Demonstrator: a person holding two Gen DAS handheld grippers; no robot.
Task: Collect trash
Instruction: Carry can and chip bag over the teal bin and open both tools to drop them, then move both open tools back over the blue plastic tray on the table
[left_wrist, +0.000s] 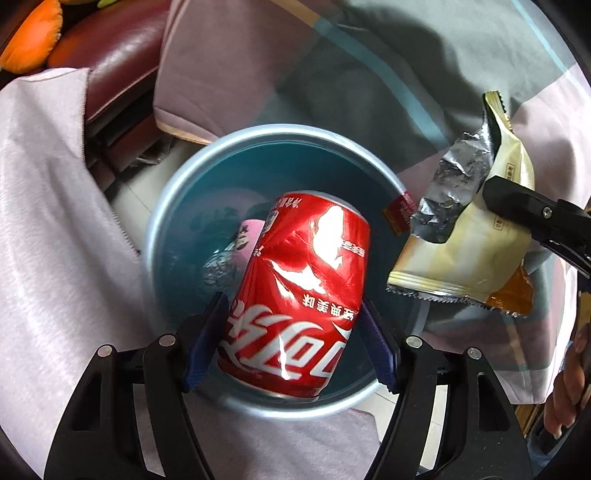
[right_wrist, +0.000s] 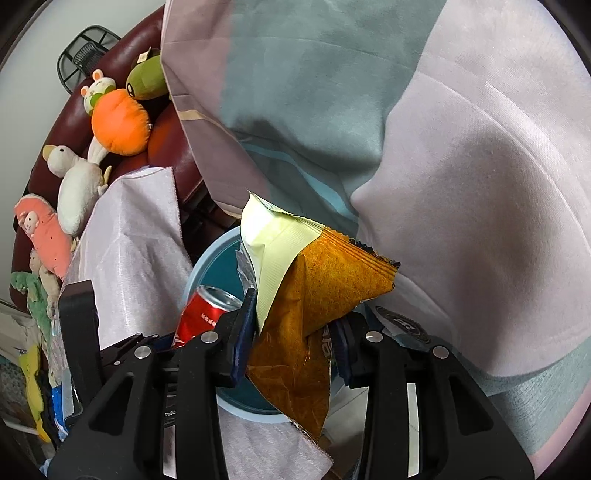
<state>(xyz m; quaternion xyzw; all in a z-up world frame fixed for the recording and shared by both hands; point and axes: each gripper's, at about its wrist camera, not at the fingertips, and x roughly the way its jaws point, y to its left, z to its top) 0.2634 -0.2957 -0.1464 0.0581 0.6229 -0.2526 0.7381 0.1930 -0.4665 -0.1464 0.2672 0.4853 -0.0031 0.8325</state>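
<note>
Left tool (left_wrist: 295, 339) squeezes red can (left_wrist: 299, 295) over blue bin (left_wrist: 162, 229), ready to drop. Right tool (right_wrist: 291, 347), at 3 o'clock, pinches snack bag (right_wrist: 295, 332).

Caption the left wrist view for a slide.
Left gripper holds a red can over the blue bin.

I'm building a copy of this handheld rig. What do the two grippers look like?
Both match: the left gripper and right gripper have black plastic linkage arms with slotted cut-outs, round silver pivot pins and dark blue ribbed finger pads. No cables or sleeves show.
</note>
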